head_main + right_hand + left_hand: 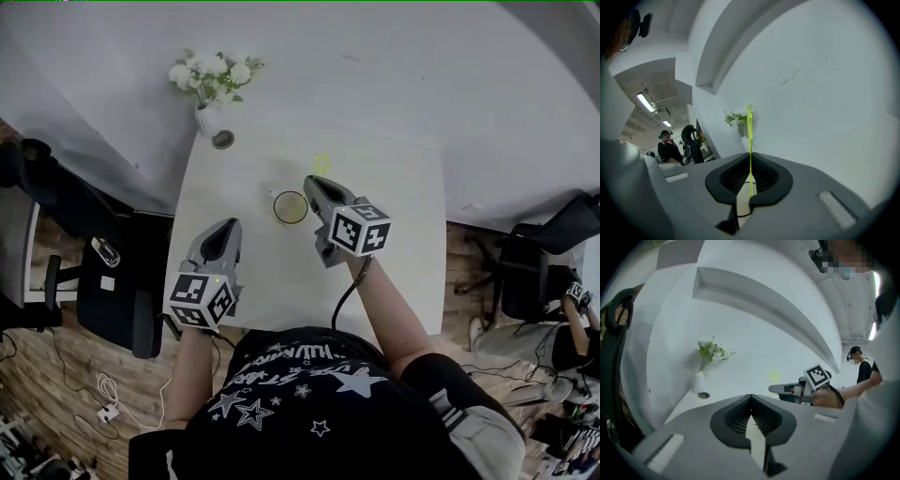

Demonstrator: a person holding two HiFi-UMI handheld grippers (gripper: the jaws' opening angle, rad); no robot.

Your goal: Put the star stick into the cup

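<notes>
Step in hand, as I read it: carry to the cup, insert not yet done. My right gripper has its jaws pinched shut on the thin yellow-green star stick. The stick stands roughly upright between the pads, with its star end up top against the wall and the grip low on the shaft. In the head view the cup with the yellow-green rim sits on the white table, just beside this gripper on its left. The stick looks off to the side of the cup's mouth rather than over it, though I can't tell exactly how far off. My left gripper has its jaws together with nothing between them, and it is held low near the table's front edge, well apart from the cup and idle. A white vase of flowers stands at the far corner, out of the way. The next move probably calls for sliding the right gripper left until the stick's lower end is over the cup opening. Then lower it with the stick kept vertical, and part the jaws only once the end is inside. The risk is a thin stick clipping the rim or tipping the cup.
</notes>
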